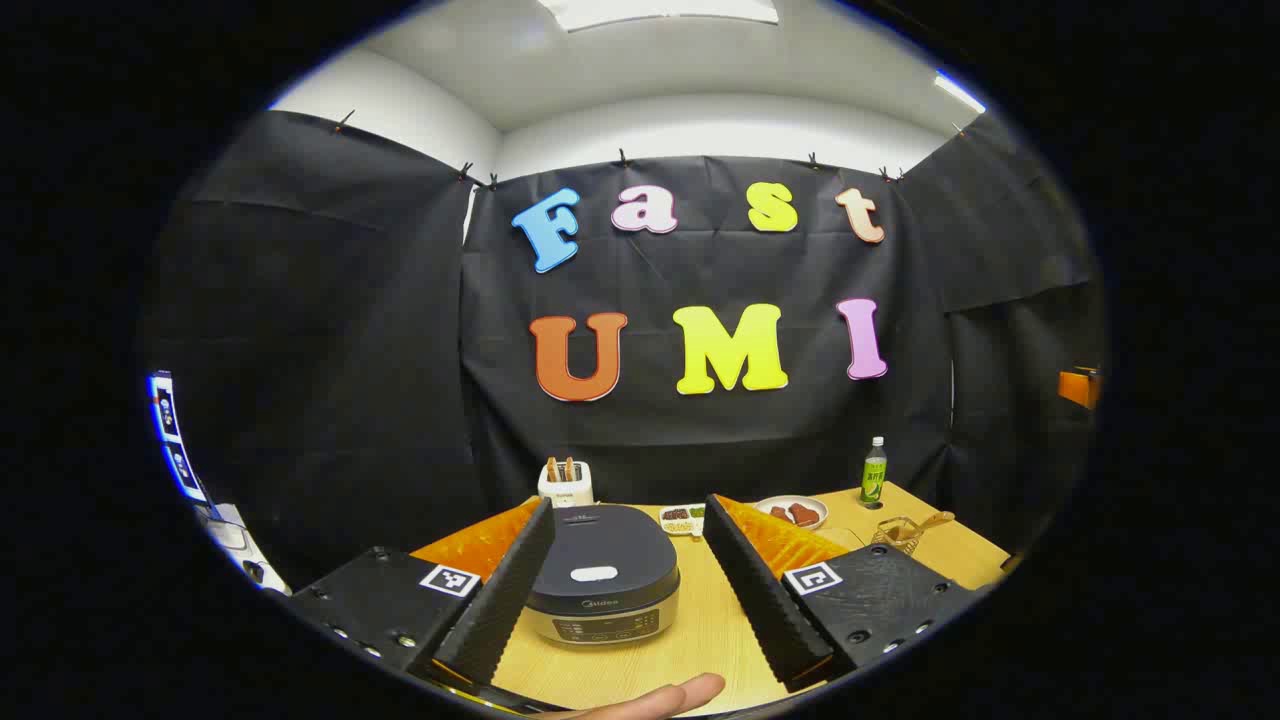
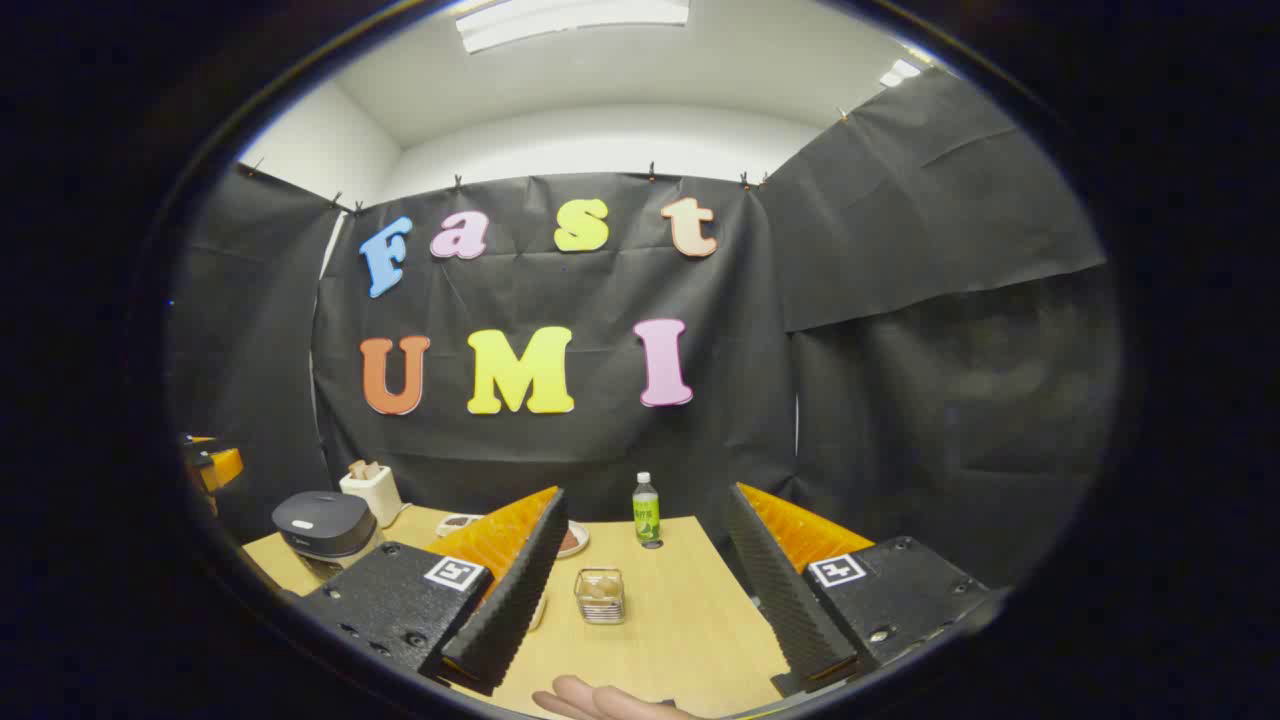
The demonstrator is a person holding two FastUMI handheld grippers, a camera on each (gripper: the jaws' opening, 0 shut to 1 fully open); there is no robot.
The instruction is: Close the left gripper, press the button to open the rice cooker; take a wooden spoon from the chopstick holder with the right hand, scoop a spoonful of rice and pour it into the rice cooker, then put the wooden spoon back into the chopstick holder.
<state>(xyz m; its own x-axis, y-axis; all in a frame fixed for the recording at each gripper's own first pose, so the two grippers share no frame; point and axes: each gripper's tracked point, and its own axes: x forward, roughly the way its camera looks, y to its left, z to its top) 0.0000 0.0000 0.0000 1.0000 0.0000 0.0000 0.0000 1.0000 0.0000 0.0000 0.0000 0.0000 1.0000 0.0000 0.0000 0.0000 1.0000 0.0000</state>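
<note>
The rice cooker [image 1: 602, 585] stands on the wooden table [image 1: 700, 640] with its dark lid down and a white button [image 1: 593, 574] on top. My left gripper [image 1: 630, 505] is open, and the cooker lies between and just beyond its fingers. A wire chopstick holder [image 1: 903, 535] with a wooden spoon handle [image 1: 932, 520] stands to the right. In the right gripper view, the holder [image 2: 600, 596] sits a short way ahead of my open right gripper [image 2: 645, 495]. The cooker [image 2: 325, 525] is far to its left.
A white box with brown sticks [image 1: 566, 483] stands behind the cooker. Near it are a small divided dish [image 1: 683, 518] and a plate with brown pieces [image 1: 795, 512]. A green bottle [image 2: 646, 510] stands at the table's back. A person's finger [image 1: 650, 697] shows at the bottom.
</note>
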